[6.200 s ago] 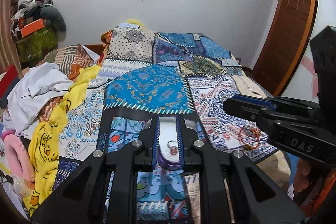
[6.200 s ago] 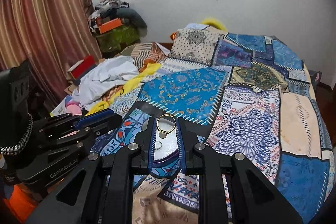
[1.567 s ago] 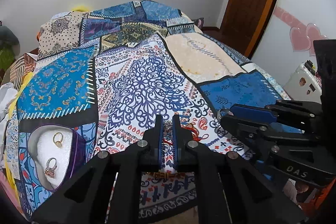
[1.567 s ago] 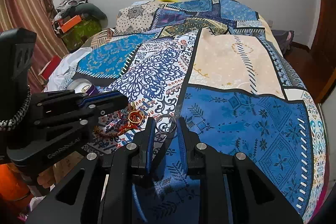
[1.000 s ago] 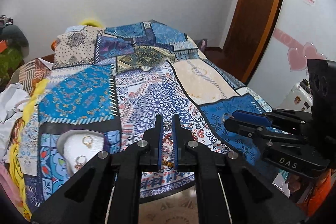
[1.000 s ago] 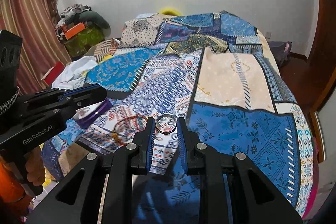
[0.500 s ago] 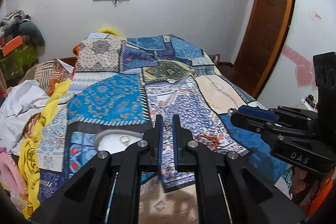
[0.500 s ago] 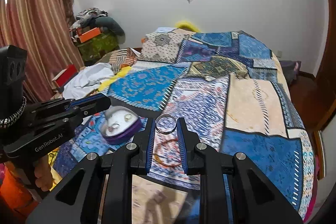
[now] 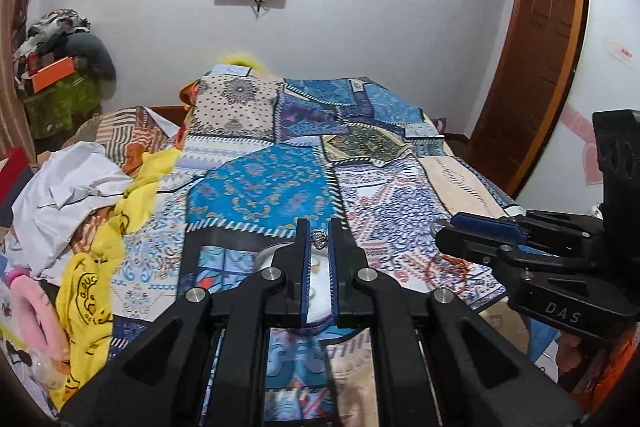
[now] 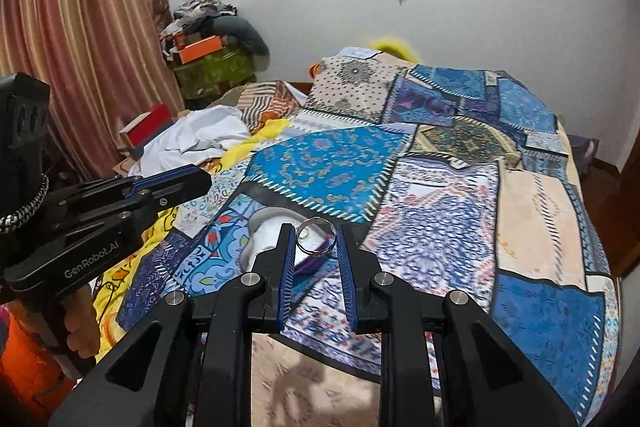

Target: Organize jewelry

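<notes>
My left gripper (image 9: 319, 235) is shut on a small silver ring (image 9: 319, 239) and holds it above the white-lined purple jewelry box (image 9: 276, 251), which its fingers mostly hide. My right gripper (image 10: 316, 239) is shut on a plain silver band ring (image 10: 315, 242) and hovers over the same box (image 10: 267, 231). The right gripper also shows at the right of the left wrist view (image 9: 444, 233). The left gripper shows at the left of the right wrist view (image 10: 200, 179). An orange beaded bracelet (image 9: 446, 267) lies on the bedspread to the right of the box.
The patchwork bedspread (image 9: 288, 183) covers the bed. White and yellow clothes (image 9: 80, 195) are piled at its left side. A curtain (image 10: 80, 47) and a cluttered green box (image 10: 212, 71) stand at the left, a wooden door (image 9: 532, 67) at the right.
Both grippers have carried their rings leftward from the bracelet area to above the jewelry box, which now sits right behind the fingertips.
</notes>
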Tool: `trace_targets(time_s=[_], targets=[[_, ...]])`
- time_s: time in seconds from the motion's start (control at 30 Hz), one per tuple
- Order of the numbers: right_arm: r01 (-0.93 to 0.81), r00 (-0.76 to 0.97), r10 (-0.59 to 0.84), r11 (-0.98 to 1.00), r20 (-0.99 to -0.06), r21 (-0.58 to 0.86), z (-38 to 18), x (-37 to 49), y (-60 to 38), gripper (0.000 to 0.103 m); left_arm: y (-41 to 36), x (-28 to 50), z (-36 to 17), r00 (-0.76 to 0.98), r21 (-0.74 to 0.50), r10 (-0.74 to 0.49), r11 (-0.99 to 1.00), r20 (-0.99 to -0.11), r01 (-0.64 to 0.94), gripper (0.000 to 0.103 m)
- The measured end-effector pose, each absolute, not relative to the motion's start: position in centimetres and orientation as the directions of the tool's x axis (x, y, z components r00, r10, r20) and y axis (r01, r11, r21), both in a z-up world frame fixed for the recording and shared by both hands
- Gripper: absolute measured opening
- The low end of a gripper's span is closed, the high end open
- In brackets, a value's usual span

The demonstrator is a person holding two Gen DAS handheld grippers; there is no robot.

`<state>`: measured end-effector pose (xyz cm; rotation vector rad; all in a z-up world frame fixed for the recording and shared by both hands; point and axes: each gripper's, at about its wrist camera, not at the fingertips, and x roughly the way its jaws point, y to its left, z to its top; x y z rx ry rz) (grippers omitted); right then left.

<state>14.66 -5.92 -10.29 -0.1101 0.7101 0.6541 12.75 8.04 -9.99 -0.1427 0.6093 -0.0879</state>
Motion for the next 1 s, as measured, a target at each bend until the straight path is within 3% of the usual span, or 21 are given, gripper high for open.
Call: trace_targets(time_s=[1.0], targets=[[-0.637,0.409,0.472,0.761,-0.781,0.126,-17.0,19.1,0.3,0.019,10.1,19.4,-16.8,0.726,-0.239,-0.209,0.969,-0.655,0.064,0.006]])
